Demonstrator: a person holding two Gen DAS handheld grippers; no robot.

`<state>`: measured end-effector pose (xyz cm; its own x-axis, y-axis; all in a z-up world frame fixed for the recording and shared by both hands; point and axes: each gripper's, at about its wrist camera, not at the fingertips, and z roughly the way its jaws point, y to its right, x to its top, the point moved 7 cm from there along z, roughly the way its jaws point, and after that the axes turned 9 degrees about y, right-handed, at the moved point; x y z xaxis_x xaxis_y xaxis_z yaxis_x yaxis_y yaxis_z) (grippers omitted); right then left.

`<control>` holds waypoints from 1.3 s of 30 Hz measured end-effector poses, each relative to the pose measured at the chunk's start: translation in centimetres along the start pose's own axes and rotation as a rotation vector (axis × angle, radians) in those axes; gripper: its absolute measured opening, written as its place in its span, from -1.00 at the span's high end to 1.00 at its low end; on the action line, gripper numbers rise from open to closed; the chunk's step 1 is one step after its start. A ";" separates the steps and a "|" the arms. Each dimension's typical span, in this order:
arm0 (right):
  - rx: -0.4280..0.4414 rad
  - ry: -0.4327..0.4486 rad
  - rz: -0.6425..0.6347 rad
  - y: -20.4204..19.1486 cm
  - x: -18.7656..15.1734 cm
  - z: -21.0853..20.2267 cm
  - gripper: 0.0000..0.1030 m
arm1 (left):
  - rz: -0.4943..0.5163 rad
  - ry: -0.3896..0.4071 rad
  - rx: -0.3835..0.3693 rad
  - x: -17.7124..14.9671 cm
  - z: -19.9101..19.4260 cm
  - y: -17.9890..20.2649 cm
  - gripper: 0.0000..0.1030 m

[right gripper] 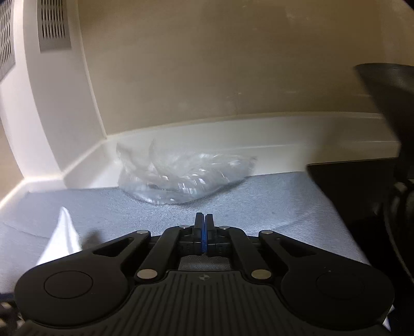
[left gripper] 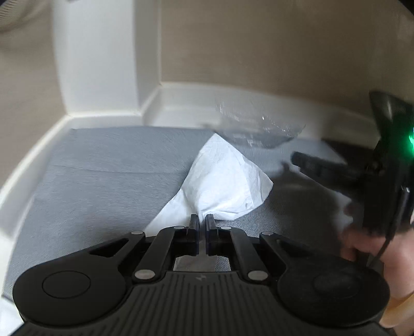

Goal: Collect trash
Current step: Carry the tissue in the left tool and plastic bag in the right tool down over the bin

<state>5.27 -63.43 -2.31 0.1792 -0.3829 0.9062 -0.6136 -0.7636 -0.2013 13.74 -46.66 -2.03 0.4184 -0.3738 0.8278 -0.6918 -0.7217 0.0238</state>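
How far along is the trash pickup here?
Nothing looks collected yet. In hand: the left hand-held gripper is pinched on the white tissue. Left: the clear plastic bag lies against the baseboard; the right hand-held gripper is shut and empty.

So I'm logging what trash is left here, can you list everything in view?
tissue: one, white, lying on the carpet, right in front of the left hand-held gripper
plastic wrap: one, clear, crumpled, on the carpet against the baseboard
carpet: one, grey-blue, the floor
baseboard: white, along the foot of the walls
wall: beige, behind the wrap
vent: grey, slotted, on the white corner column, upper left
dark object: black, at the right edge; cannot tell what it is
left hand-held gripper: black, fingers nearly together at the tissue's near edge; grip unclear
right hand-held gripper: black, shut, empty, pointed at the wrap
hand: one, holding the right gripper
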 end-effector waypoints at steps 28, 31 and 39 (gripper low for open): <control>0.032 0.124 0.060 -3.1 6.7 0.0 0.97 | -0.207 0.128 0.091 -1.3 -12.2 -6.9 0.92; 0.117 0.238 0.053 -4.8 8.7 -6.7 0.96 | -0.215 0.182 0.103 -1.1 -16.5 -6.4 0.92; 0.410 0.370 -0.065 -7.4 8.6 -25.1 0.96 | -0.185 0.263 0.156 -5.5 -28.4 -4.2 0.92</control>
<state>-7.96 -47.97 16.29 -0.1203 -0.1768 0.9769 -0.2474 -0.9476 -0.2020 -2.41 -25.02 9.25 0.3480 -0.0805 0.9340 -0.5119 -0.8510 0.1173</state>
